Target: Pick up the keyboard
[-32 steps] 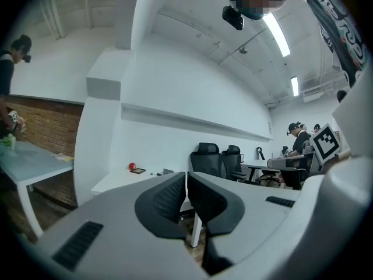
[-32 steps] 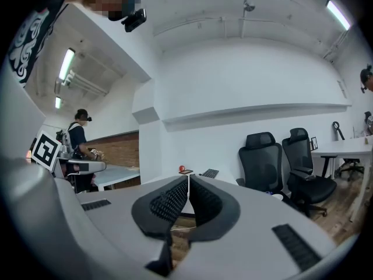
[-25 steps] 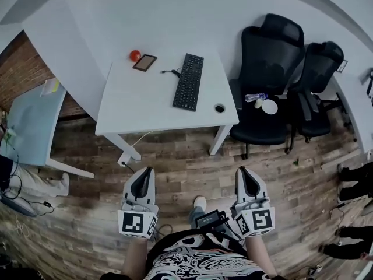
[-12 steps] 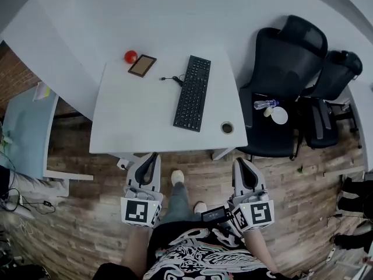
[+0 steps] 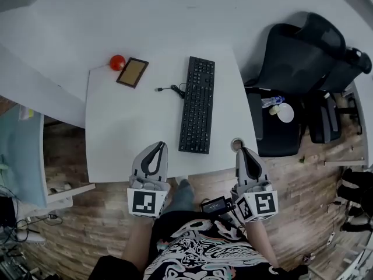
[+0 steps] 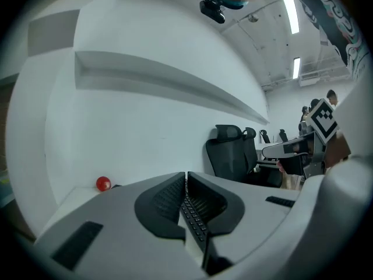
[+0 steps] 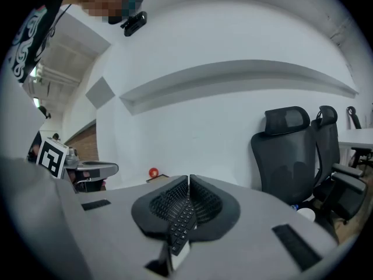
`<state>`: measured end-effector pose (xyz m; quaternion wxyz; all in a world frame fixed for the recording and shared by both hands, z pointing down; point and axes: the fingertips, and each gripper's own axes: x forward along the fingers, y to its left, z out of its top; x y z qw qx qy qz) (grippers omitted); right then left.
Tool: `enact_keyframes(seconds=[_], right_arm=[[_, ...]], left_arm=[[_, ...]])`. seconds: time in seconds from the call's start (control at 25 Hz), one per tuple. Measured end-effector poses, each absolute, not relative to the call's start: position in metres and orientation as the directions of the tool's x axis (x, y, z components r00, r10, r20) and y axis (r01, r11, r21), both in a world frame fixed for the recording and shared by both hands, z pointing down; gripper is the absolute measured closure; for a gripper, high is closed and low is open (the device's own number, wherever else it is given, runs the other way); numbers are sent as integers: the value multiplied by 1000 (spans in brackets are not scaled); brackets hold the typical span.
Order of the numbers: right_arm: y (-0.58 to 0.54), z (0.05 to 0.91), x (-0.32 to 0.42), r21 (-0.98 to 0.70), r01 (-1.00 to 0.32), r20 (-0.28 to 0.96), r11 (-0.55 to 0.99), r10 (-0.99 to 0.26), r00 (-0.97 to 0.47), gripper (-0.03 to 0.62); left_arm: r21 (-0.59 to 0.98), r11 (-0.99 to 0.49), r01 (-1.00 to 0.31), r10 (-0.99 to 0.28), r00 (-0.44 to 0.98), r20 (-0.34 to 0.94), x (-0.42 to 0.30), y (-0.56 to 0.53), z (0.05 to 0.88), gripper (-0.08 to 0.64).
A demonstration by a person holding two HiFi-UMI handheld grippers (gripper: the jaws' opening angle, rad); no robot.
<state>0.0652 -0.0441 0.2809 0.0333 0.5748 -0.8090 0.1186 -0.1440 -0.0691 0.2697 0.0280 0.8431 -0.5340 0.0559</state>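
A black keyboard [image 5: 197, 105] lies lengthwise on the white desk [image 5: 125, 121], its cable curling off to the left. My left gripper [image 5: 158, 147] is shut and empty, its tips over the desk's near edge, left of the keyboard's near end. My right gripper [image 5: 244, 151] is shut and empty too, at the desk's near right corner beside the round cable hole [image 5: 236, 144]. In the left gripper view the keyboard [image 6: 192, 219] shows through the gap behind the closed jaws, and in the right gripper view the keyboard [image 7: 182, 221] shows the same way.
A red ball [image 5: 117, 61] and a small tablet [image 5: 132, 72] lie at the desk's far left. Two black office chairs [image 5: 303, 57] stand to the right; one seat holds a bottle [image 5: 273, 101] and a white bowl [image 5: 285, 112]. A light blue table [image 5: 20, 156] stands left.
I have walked forward: the desk has come from far ahead to right under both grippers, whose tips now reach its near edge. Both stay shut.
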Motion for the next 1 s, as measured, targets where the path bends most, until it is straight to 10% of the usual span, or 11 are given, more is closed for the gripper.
enact_keyframes(seconds=[1.0], right_arm=[[-162,354,65,-225,-927,350,300,-863,-364,561]], left_arm=[[41,-497,-867,-804,477,355,-129,-190,353,535]])
